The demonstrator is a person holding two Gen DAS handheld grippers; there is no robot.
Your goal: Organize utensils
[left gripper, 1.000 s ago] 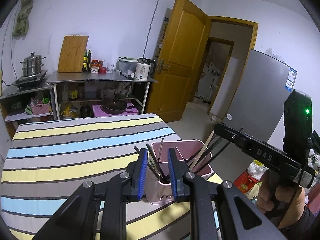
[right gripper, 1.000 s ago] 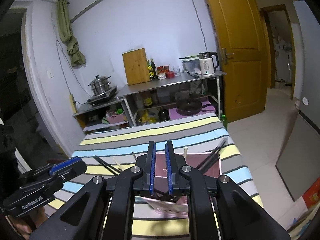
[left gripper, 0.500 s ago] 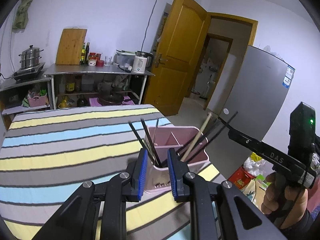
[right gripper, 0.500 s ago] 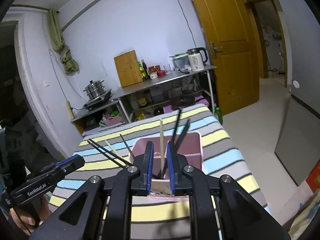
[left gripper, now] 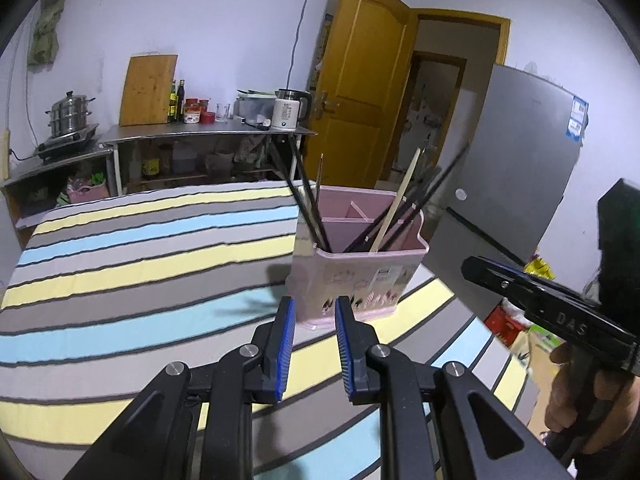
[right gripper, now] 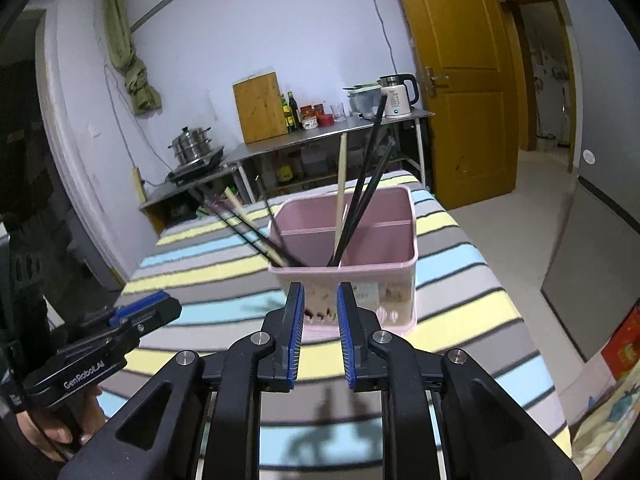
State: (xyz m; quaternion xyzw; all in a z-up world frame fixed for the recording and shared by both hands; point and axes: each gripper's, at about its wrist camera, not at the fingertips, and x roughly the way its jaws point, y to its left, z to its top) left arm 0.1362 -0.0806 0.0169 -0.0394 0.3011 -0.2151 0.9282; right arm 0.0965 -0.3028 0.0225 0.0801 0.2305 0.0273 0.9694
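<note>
A pink divided utensil holder (left gripper: 356, 276) stands on the striped tablecloth (left gripper: 140, 272) near the table's right edge; it also shows in the right wrist view (right gripper: 352, 272). Several black and pale wooden chopsticks (left gripper: 384, 216) lean in its near compartments, some to the left (right gripper: 256, 236), some upright (right gripper: 360, 192). My left gripper (left gripper: 315, 308) is open and empty, just short of the holder's near wall. My right gripper (right gripper: 319, 292) is open and empty, close in front of the holder; its body also shows in the left wrist view (left gripper: 536, 300).
A steel shelf table (left gripper: 208, 132) with a kettle (left gripper: 288, 114), bottles and a cutting board (left gripper: 146, 90) stands behind. A steamer pot (left gripper: 70, 118) sits at left. A yellow door (left gripper: 356, 80) and a grey fridge (left gripper: 516, 168) are at right. The table's right edge drops off beside the holder.
Both grippers have drawn back from the holder and sit lower, so its front wall now shows. Both jaws have opened wider, the right most clearly. The chopsticks stay in the holder.
</note>
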